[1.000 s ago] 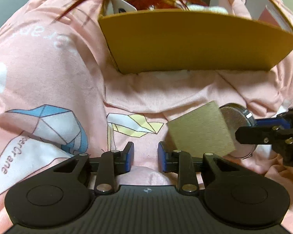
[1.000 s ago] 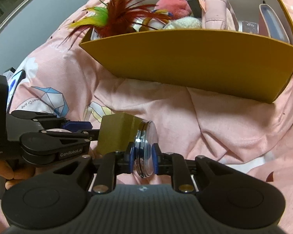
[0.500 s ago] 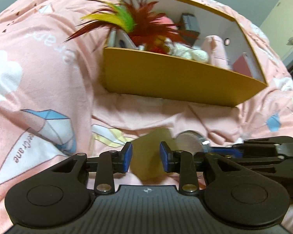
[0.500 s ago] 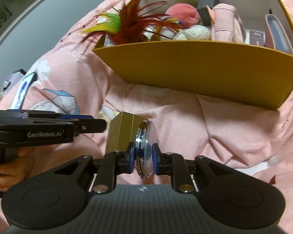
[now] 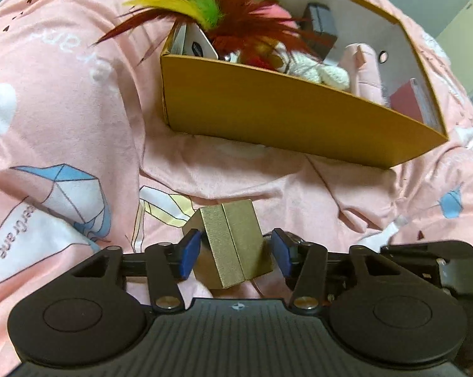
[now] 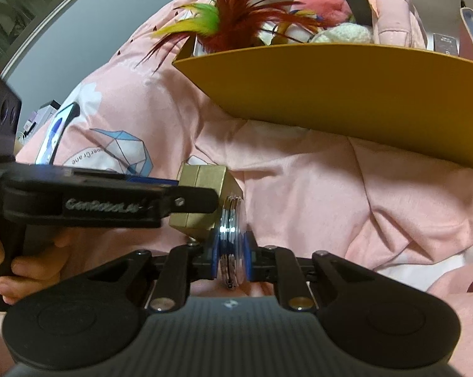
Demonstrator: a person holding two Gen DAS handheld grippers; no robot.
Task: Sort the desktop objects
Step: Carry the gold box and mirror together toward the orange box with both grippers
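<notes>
- Between the blue pads of the left gripper [image 5: 235,256] sits a small gold box [image 5: 233,245], tilted on one corner; the jaws are opening, the left pad close against it and the right pad clear of its side.
- Just right of it, the right gripper [image 6: 231,260] is clamped on a round silver compact [image 6: 231,235] held on edge, its rim touching the gold box.
- Under both claws lies a rumpled pink bedsheet [image 5: 79,100] printed with blue and yellow paper cranes, soft and creased.
- Ahead of the claws, across a bare fold of sheet, stands an open yellow cardboard box [image 5: 268,110] with its near wall facing them; feathers [image 5: 211,15] spill over its left corner, and soft toys and a pink pouch fill it.
- A second ago the left jaws were much narrower and the gold box lay to their right, outside them.
</notes>
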